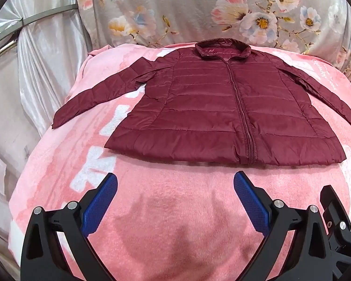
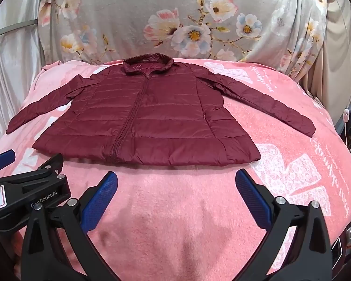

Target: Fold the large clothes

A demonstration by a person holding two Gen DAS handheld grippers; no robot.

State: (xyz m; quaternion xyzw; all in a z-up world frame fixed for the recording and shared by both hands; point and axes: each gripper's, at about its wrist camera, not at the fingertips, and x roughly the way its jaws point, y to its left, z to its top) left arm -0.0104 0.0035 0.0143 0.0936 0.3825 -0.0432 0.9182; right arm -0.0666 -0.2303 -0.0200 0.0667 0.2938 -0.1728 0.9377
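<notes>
A dark red quilted jacket (image 1: 222,107) (image 2: 147,117) lies flat and zipped on a pink blanket, collar at the far side, hem toward me, both sleeves spread out sideways. My left gripper (image 1: 175,180) hovers over the blanket just short of the hem, open, nothing between its blue pads (image 1: 100,203). My right gripper (image 2: 176,179) hangs likewise before the hem, open and empty. In the right wrist view the left gripper's black body (image 2: 28,192) shows at the lower left. A black part of the right gripper (image 1: 334,213) shows at the lower right of the left wrist view.
The pink blanket (image 1: 166,222) (image 2: 292,164) with white lettering covers a bed-like surface. A grey floral cloth (image 1: 199,11) (image 2: 175,18) rises behind it. Shiny white curtain fabric (image 1: 35,58) hangs at the left. A white cord with a small round switch (image 2: 345,116) hangs at the right edge.
</notes>
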